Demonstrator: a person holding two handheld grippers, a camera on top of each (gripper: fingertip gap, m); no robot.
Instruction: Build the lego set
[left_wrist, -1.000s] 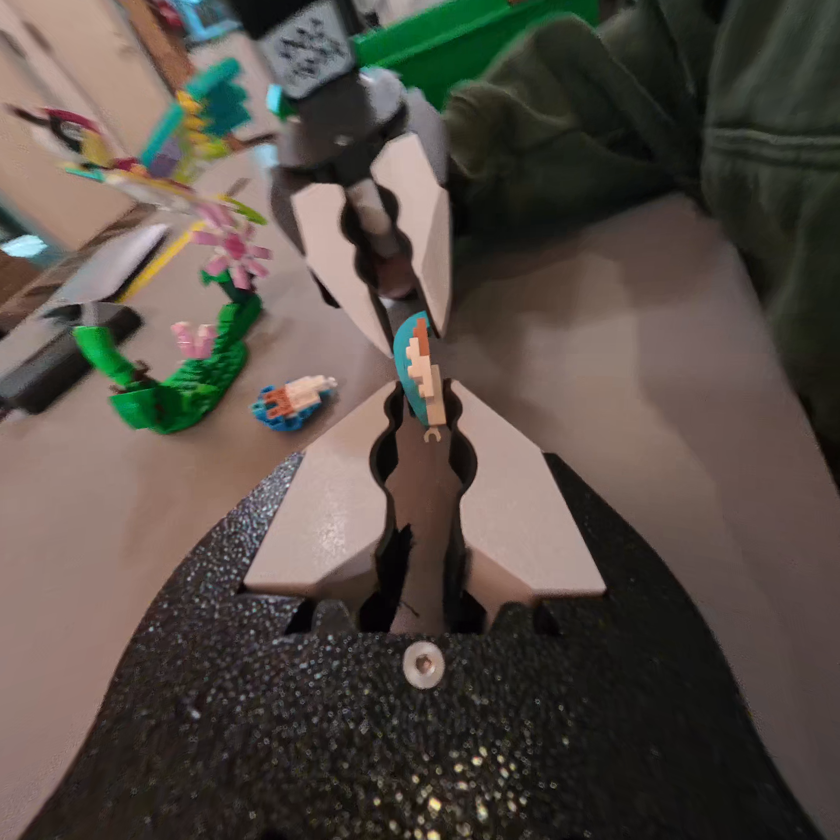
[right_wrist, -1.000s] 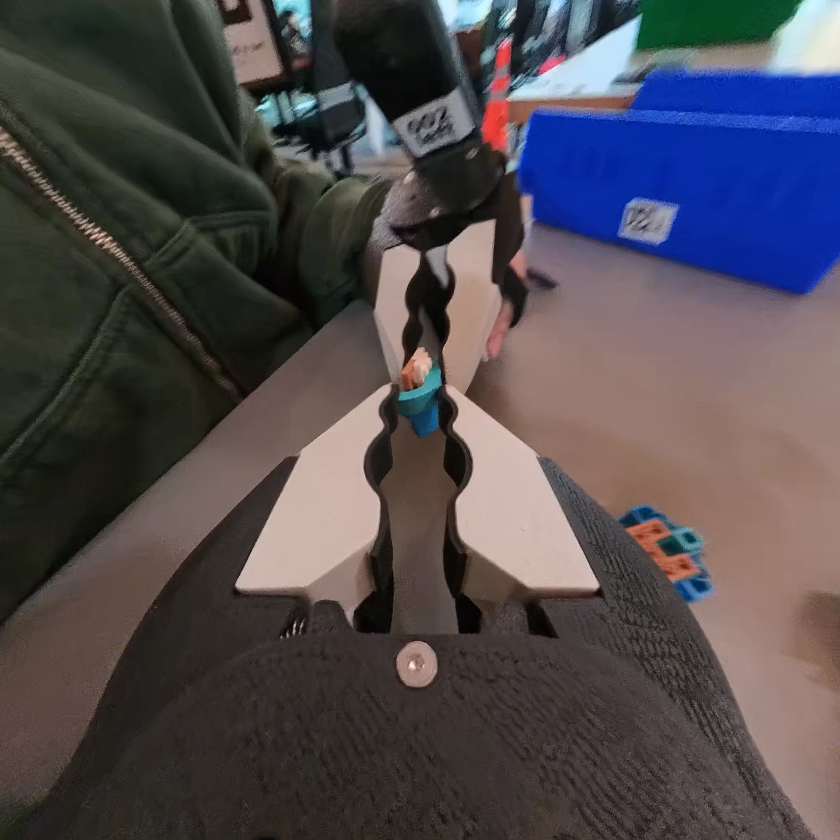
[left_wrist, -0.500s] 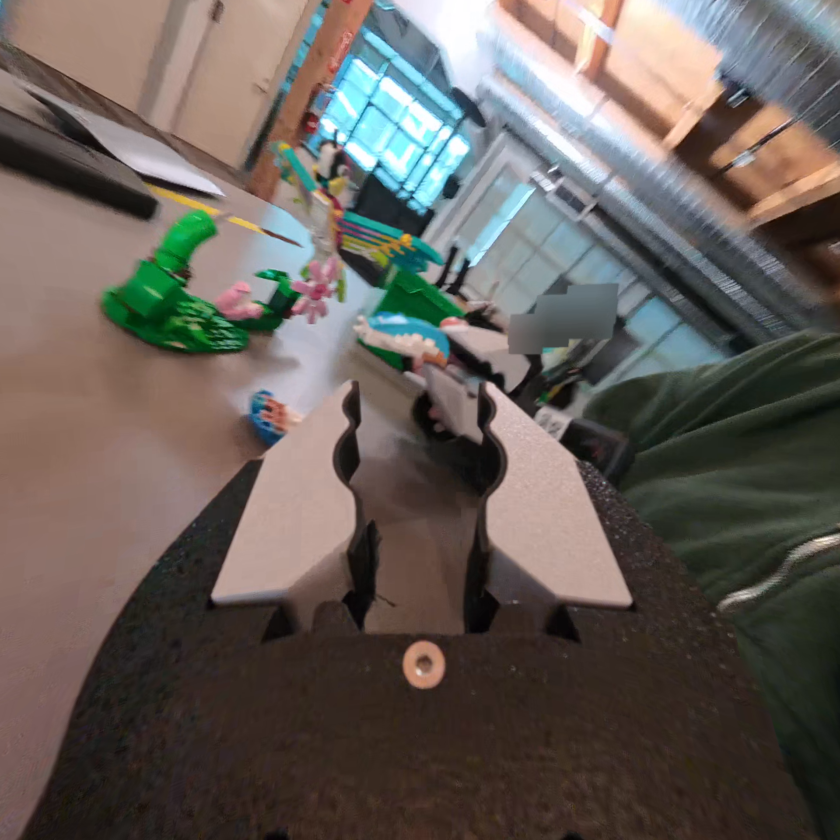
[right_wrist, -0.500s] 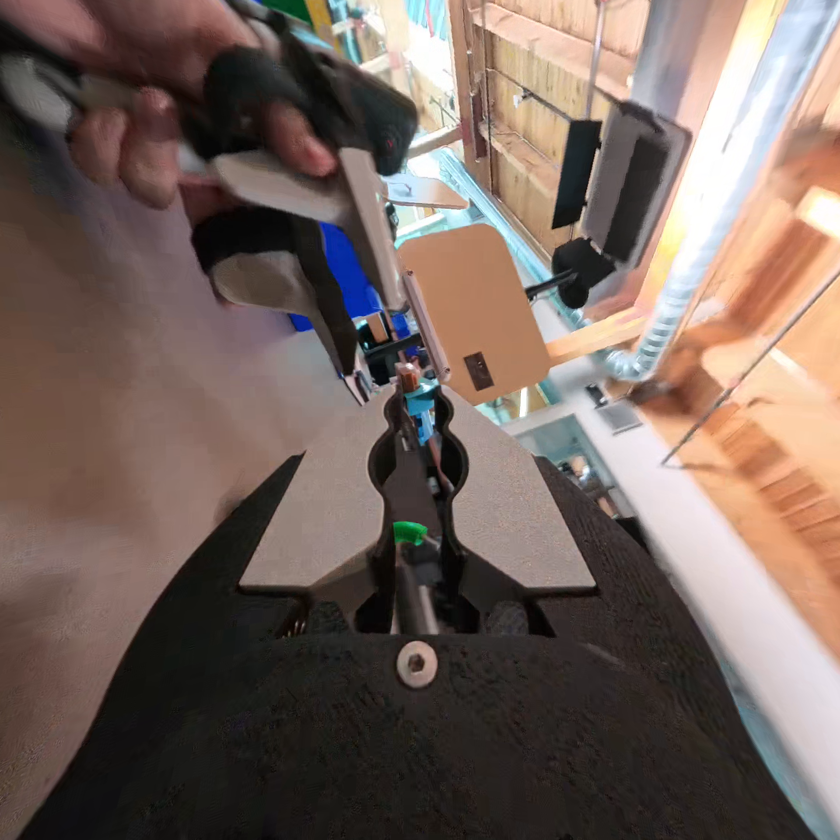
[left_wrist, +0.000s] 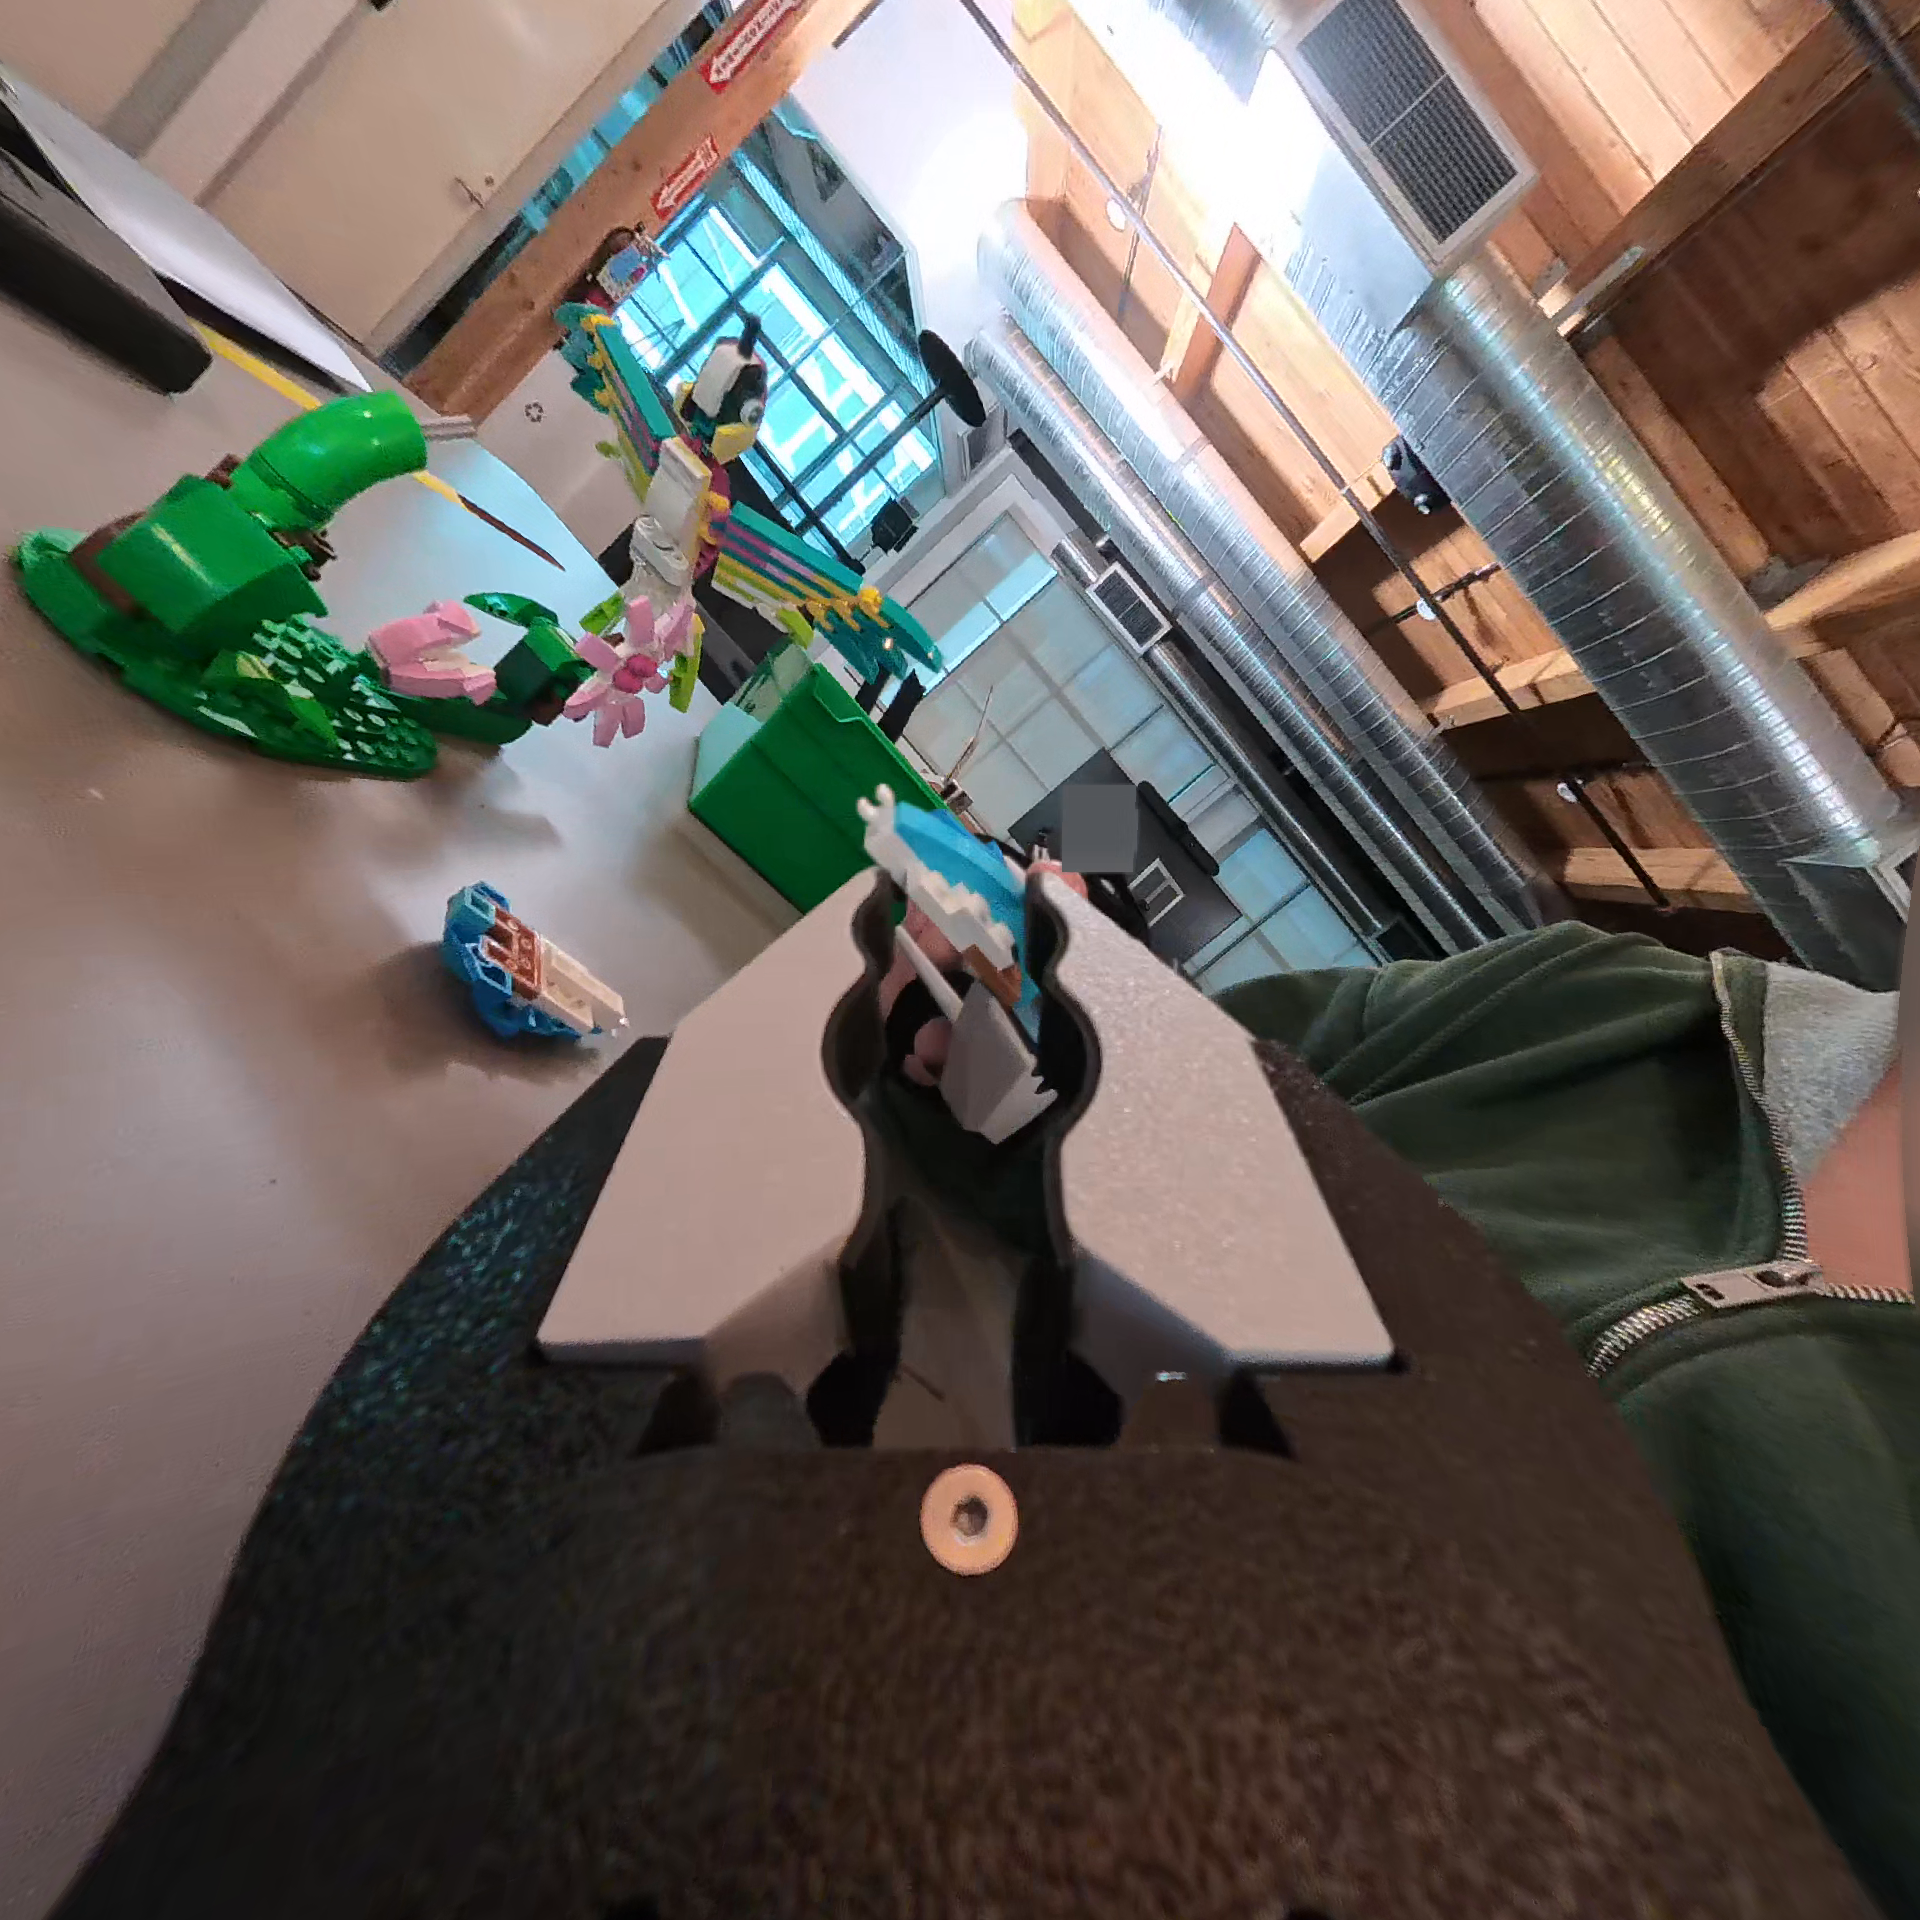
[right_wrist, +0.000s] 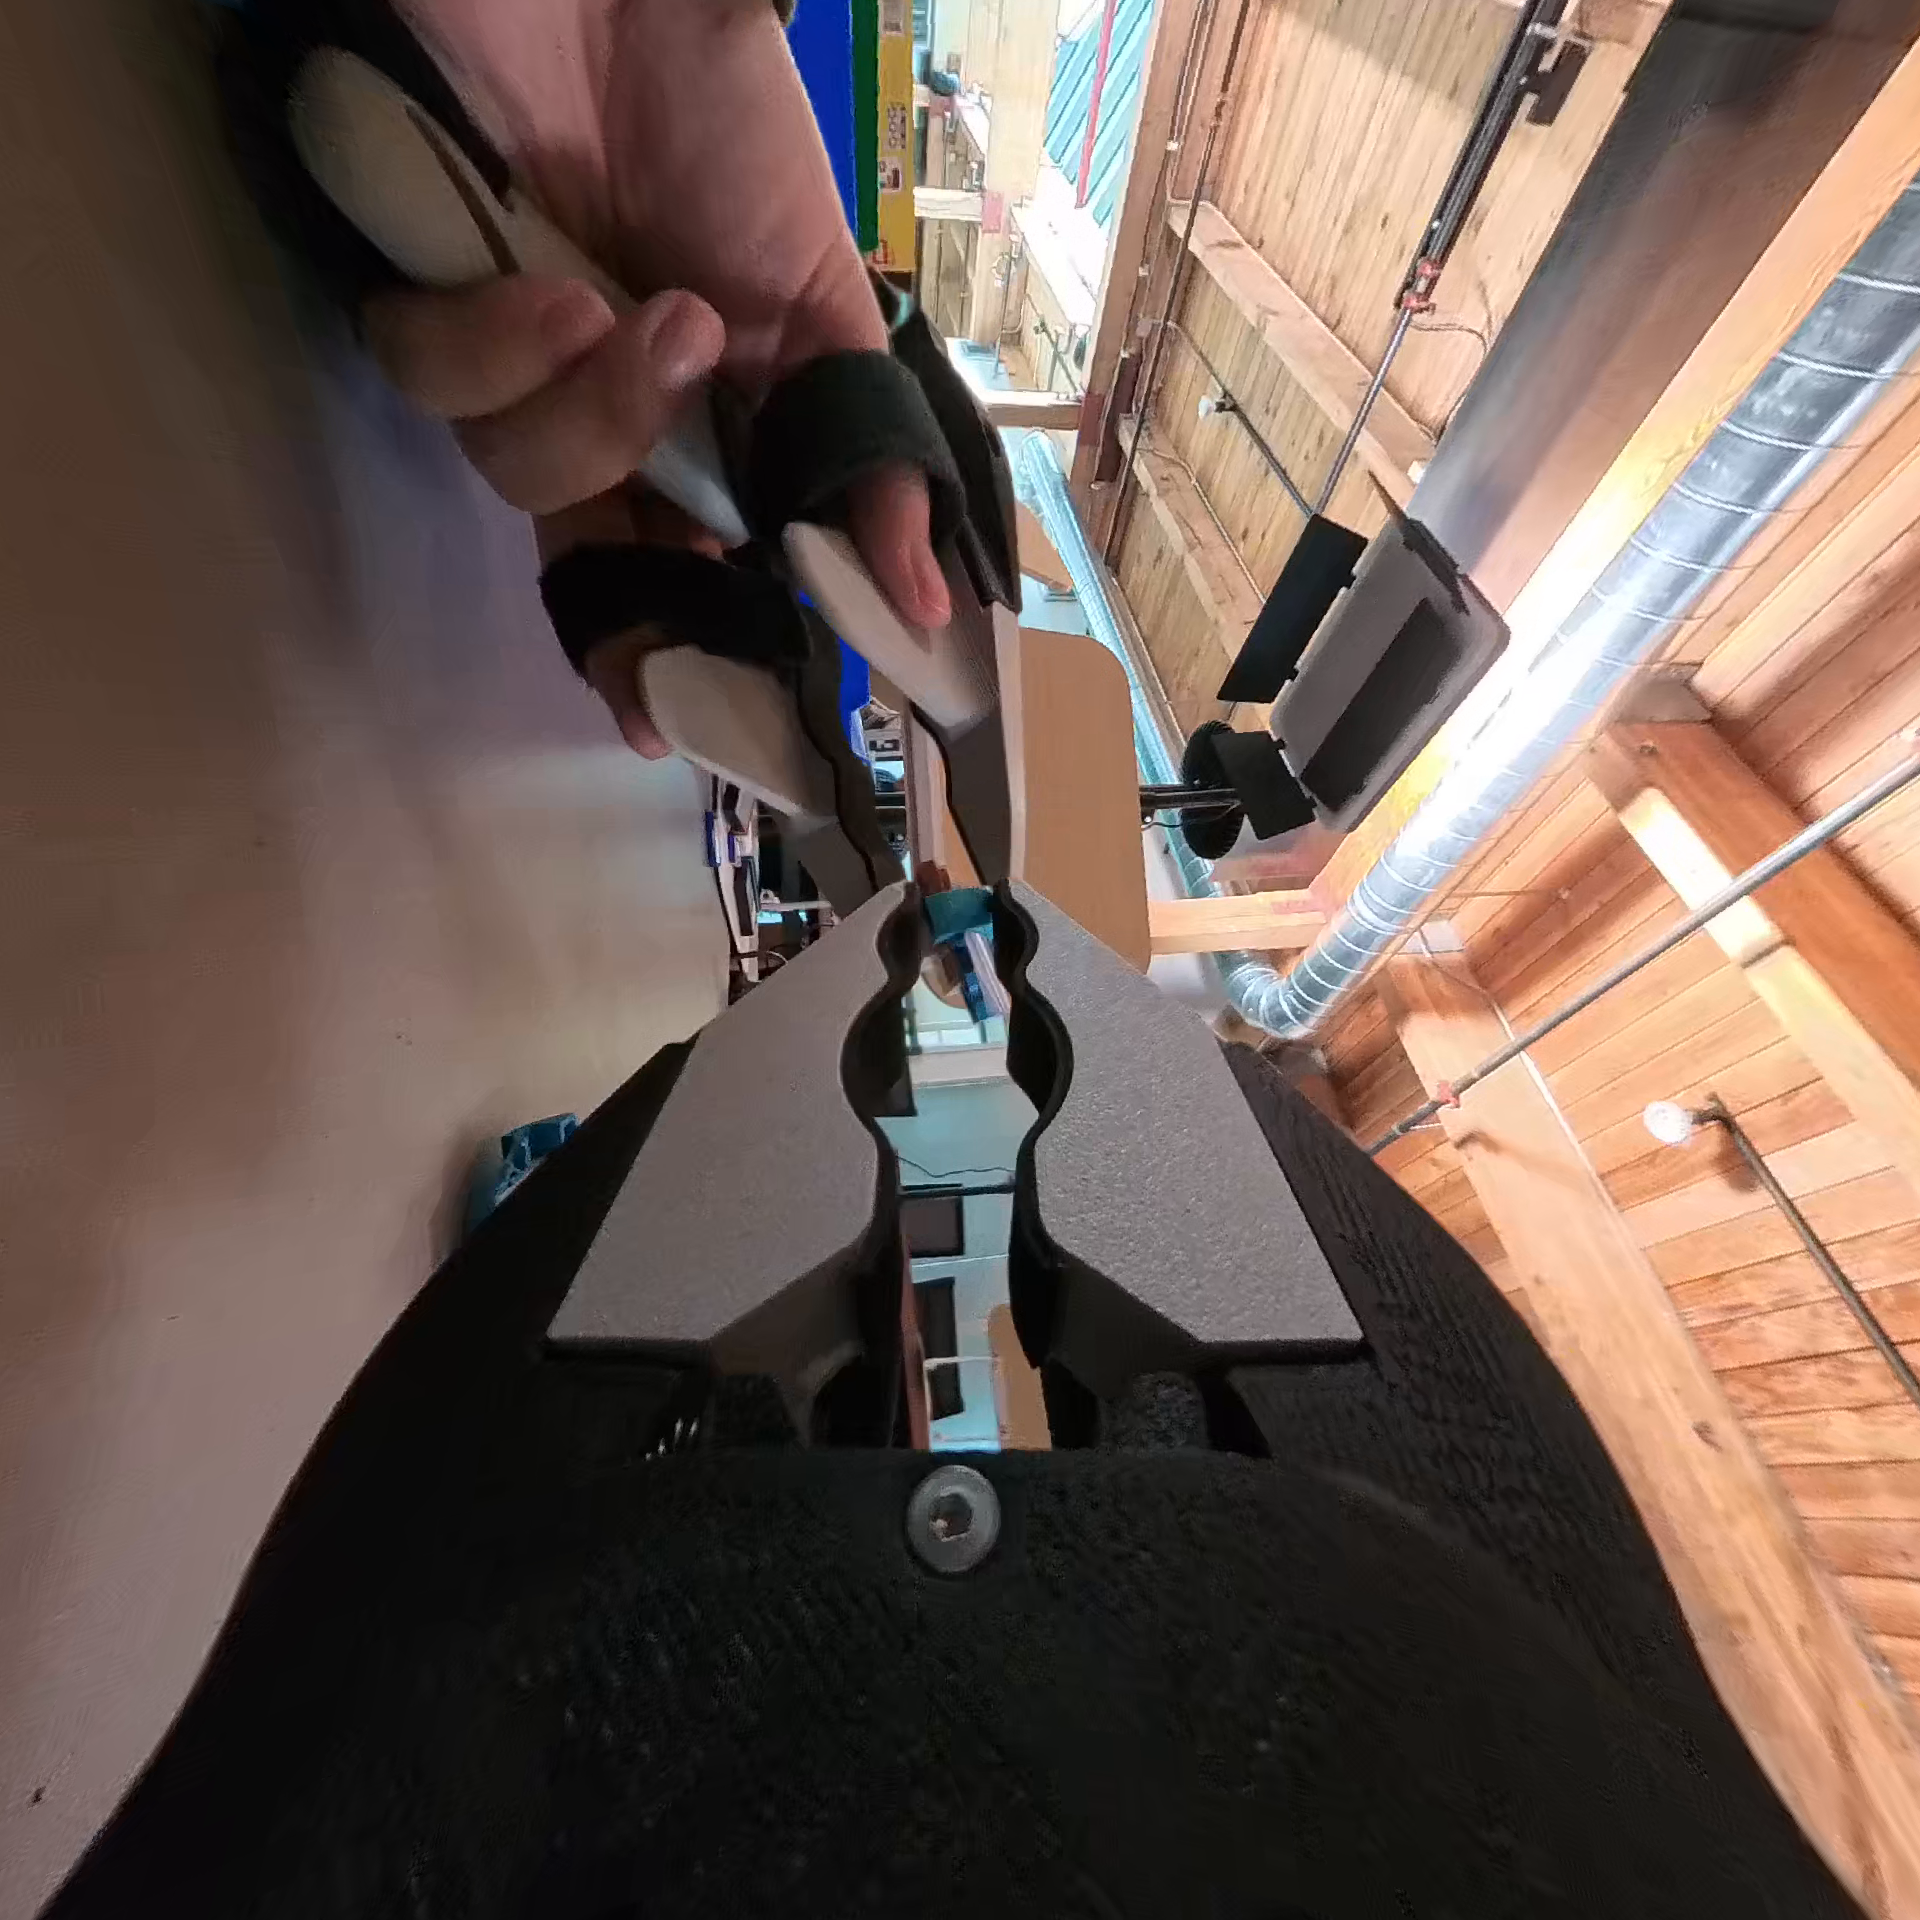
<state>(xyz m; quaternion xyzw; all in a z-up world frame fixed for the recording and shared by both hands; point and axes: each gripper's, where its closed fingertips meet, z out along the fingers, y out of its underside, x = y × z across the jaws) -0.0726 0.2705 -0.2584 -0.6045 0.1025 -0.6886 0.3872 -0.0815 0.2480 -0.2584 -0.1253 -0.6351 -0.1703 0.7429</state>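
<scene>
Blue-and-white brick wing (left_wrist: 961, 899) sits aloft, pinched by both the left gripper (left_wrist: 954, 914) and right gripper (right_wrist: 951, 914) (tips nearly meeting). Uneven pulling could snap it apart, dropping bricks onto the tabletop (left_wrist: 208, 935).

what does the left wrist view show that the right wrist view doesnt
Only the left wrist view: the green brick plant base, the brick bird, the green bin and the green sleeve.
Only the right wrist view: the hand holding the left gripper, and a wall-mounted heater.
Both: the table, the blue wing piece, a second wing piece, and the right gripper.
</scene>
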